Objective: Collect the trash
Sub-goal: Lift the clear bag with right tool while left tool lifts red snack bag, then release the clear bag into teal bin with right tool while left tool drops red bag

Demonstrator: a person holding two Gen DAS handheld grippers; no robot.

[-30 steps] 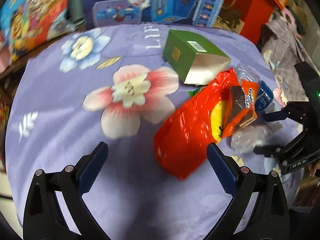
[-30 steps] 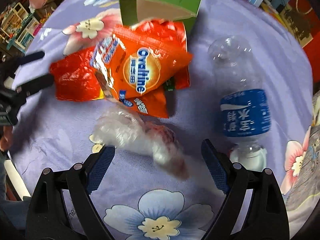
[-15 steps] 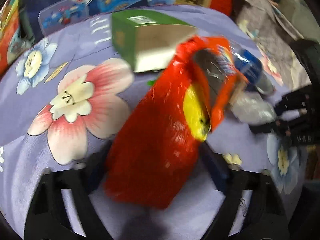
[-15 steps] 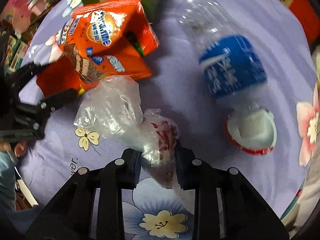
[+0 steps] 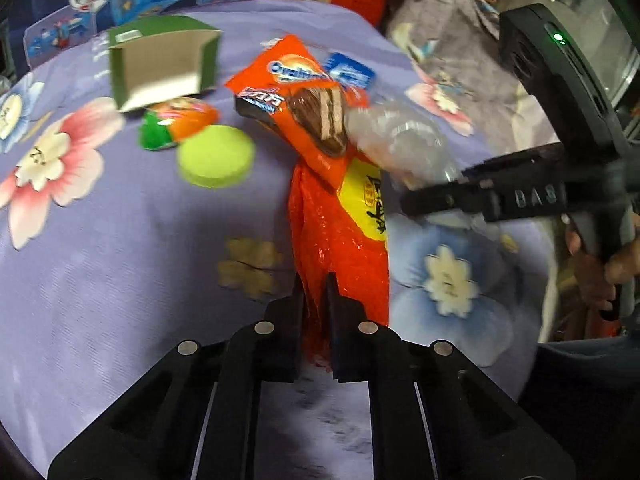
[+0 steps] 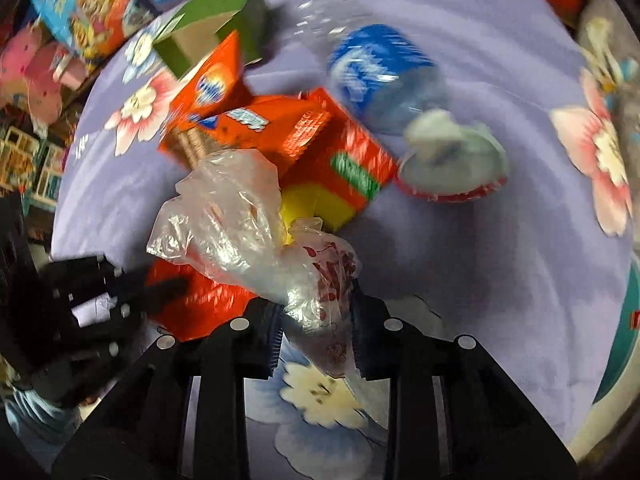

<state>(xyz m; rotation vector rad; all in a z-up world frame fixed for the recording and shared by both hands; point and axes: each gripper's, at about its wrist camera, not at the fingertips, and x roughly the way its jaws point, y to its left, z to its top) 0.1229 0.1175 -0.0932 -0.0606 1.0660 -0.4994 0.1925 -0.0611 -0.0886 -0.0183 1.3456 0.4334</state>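
Observation:
A red plastic bag (image 5: 340, 248) with a yellow patch lies on the purple flowered cloth (image 5: 120, 240). My left gripper (image 5: 316, 280) is closing its jaws, and its pads pinch the bag's near end. An orange Ovaltine wrapper (image 5: 304, 92) rests on the bag's far end. My right gripper (image 6: 316, 292) is shut on a crumpled clear plastic bag (image 6: 232, 220) with red print, held over the red bag (image 6: 200, 300). In the left wrist view, the right gripper (image 5: 440, 196) comes in from the right with the clear bag (image 5: 400, 140). The left gripper (image 6: 172, 284) shows at the left of the right wrist view.
A green open box (image 5: 160, 64), a small orange and green packet (image 5: 176, 124) and a yellow-green lid (image 5: 216, 156) lie further back. A blue-labelled bottle (image 6: 380, 64) and a white cup with a red rim (image 6: 452, 164) lie to the right. Toy boxes crowd the far edge.
Both grippers went from wide open to shut: the left on the red bag, the right on the clear bag. The red bag is pulled nearer, uncovering the lid and packet.

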